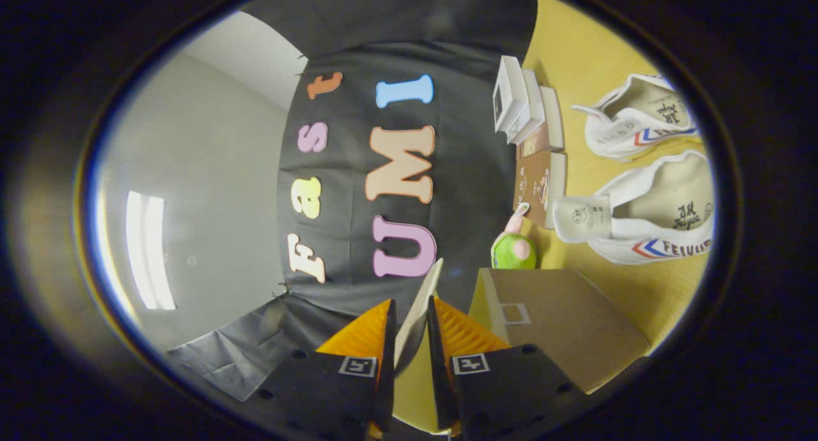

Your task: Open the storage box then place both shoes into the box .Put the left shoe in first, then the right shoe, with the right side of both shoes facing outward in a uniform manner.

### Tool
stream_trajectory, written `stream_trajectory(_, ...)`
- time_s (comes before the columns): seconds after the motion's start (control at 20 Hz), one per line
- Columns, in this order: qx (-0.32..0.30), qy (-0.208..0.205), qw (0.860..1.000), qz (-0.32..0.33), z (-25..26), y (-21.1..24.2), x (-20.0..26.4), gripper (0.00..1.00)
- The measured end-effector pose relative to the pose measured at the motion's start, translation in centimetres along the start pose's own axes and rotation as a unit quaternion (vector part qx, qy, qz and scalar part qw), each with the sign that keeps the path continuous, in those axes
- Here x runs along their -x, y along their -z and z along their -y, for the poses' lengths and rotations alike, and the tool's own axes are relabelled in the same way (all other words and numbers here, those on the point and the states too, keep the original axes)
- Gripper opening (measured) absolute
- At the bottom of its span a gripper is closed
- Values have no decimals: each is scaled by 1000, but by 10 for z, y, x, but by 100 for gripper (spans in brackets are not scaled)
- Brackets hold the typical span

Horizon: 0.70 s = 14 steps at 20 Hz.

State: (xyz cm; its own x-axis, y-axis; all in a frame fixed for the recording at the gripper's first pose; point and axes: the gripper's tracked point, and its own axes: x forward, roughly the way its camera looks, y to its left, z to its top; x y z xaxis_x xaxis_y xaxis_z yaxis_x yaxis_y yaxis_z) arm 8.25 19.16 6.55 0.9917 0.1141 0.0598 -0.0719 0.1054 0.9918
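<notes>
The camera on the gripper is turned on its side, so the yellow bench runs up one side and the dark cloth wall fills the middle.

The gripper has its two fingers pinched on a thin, pale flap. The flap stands up between the fingers and pokes out past their tips. It looks like the lid flap of the storage box, but I cannot tell for sure where it joins. Both fingers press on it, one on each side.

The storage box is brown cardboard and sits just beside the fingers, on the bench. It has a small pale square on one face. I cannot see inside it, so I cannot tell what is in it.

Just past the box is a little green and pink toy, close to the cloth wall.

Further along the bench's back edge are some books, standing in a row, and a white box leaning on them.

The two white shoes are out on the open bench, not in the box. The near shoe lies beside the brown box. The far shoe lies beyond it, a bit apart. Both have red and blue marks on their sides.
</notes>
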Motion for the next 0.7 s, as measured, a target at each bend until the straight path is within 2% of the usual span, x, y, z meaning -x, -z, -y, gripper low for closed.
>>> stream_trajectory(0.1, 9, 9, 1000, -18, 1, 11, -7, 28)
stream_trajectory(0.15, 8, -12, 1000, -5, -7, 12, -13, 28)
stream_trajectory(0.2, 8, -22, 1000, -2, -15, 8, -13, 14)
stream_trajectory(0.4, 3, -48, 999, 4, -40, 5, -7, 13)
stream_trajectory(0.7, 32, -91, 995, -24, -95, 52, -17, 13)
